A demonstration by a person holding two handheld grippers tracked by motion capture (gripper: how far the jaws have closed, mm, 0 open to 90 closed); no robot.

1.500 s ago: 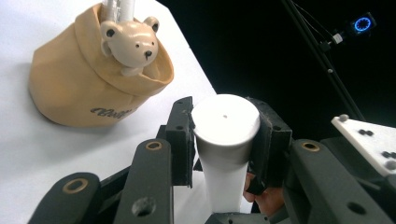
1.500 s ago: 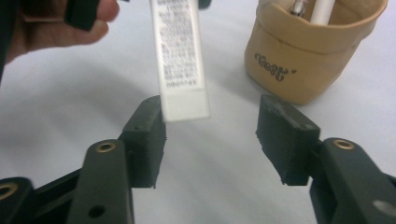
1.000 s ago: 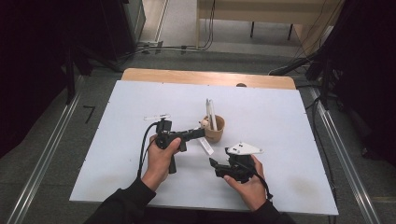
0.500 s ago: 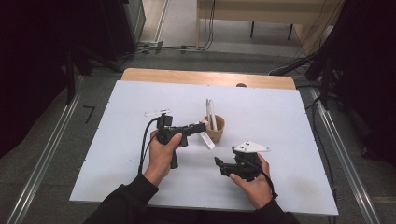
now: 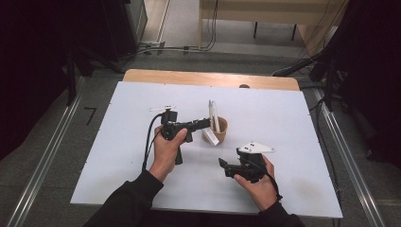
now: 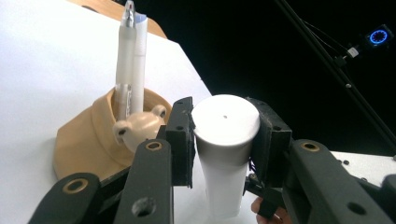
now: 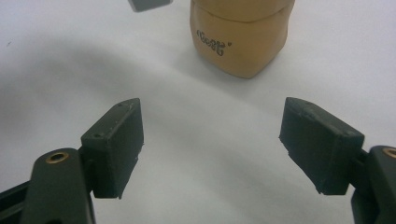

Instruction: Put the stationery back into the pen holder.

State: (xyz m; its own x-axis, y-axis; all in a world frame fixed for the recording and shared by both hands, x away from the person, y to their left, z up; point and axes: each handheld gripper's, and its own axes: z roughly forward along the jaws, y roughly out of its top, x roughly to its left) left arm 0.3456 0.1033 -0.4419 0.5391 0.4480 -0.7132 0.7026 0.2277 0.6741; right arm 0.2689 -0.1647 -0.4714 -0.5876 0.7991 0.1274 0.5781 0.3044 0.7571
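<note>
Left gripper view: the left gripper (image 6: 224, 140) pinches a white tube (image 6: 225, 154) beside the tan holder (image 6: 88, 140) mid-table — keep it upright, lower it straight in by the pens (image 6: 130, 60). The right gripper (image 7: 212, 140) — jaws just spread, nothing between — should stay clear.

Left gripper (image 5: 208, 124) held level, jaws clamped on a white tube (image 6: 225, 140); right gripper (image 5: 221, 164) low near the table, jaws just opened wide, empty.

Left gripper (image 6: 226, 140) clamps a white tube (image 6: 225, 154) between both pads, just beside a tan holder (image 6: 86, 140) with two pens (image 6: 130, 60) upright, on white table (image 6: 42, 60).
</note>
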